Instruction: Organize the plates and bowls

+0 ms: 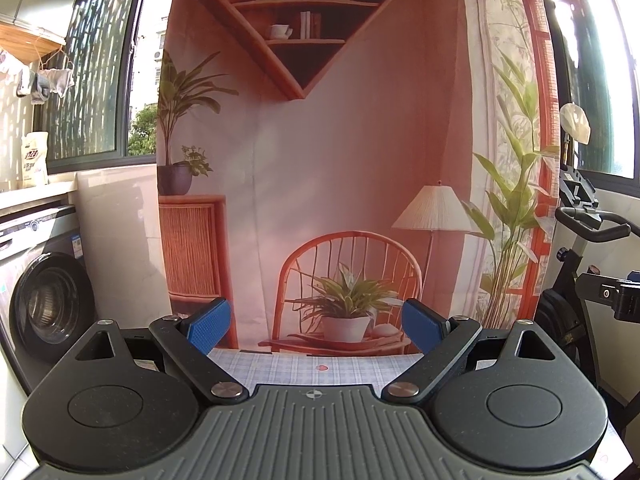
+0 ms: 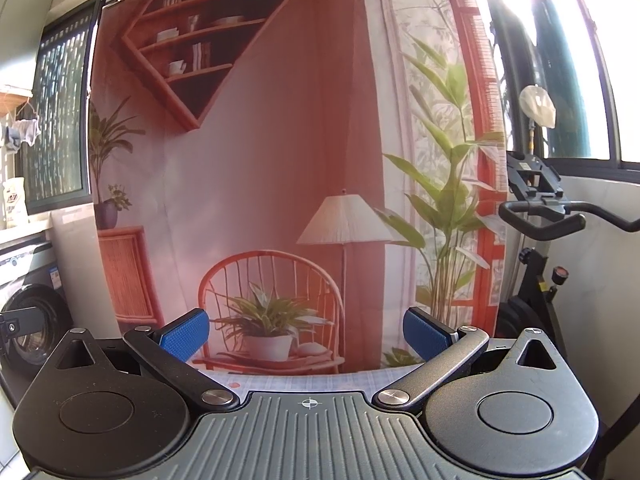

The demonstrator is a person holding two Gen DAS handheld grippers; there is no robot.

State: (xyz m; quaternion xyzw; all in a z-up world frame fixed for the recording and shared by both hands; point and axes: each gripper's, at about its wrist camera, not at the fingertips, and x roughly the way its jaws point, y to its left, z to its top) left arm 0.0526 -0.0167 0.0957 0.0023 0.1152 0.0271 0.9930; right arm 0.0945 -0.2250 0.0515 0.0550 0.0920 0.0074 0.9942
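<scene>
No plates or bowls show in either view. My left gripper (image 1: pixel 316 324) is held level, facing a printed backdrop, its blue pads (image 1: pixel 210 324) spread wide with nothing between them. My right gripper (image 2: pixel 306 330) is open the same way, its blue pads (image 2: pixel 184 334) far apart and empty. Below both grippers only the far strip of a table with a pale checked cloth (image 1: pixel 320 368) (image 2: pixel 304 380) is visible; the rest of the tabletop is hidden behind the gripper bodies. The tip of the right gripper (image 1: pixel 616 296) shows at the right edge of the left wrist view.
A hanging backdrop (image 1: pixel 320 160) printed with a chair, lamp and shelf stands just behind the table. A washing machine (image 1: pixel 44 304) is at the left. An exercise bike (image 2: pixel 536 216) stands at the right by the windows.
</scene>
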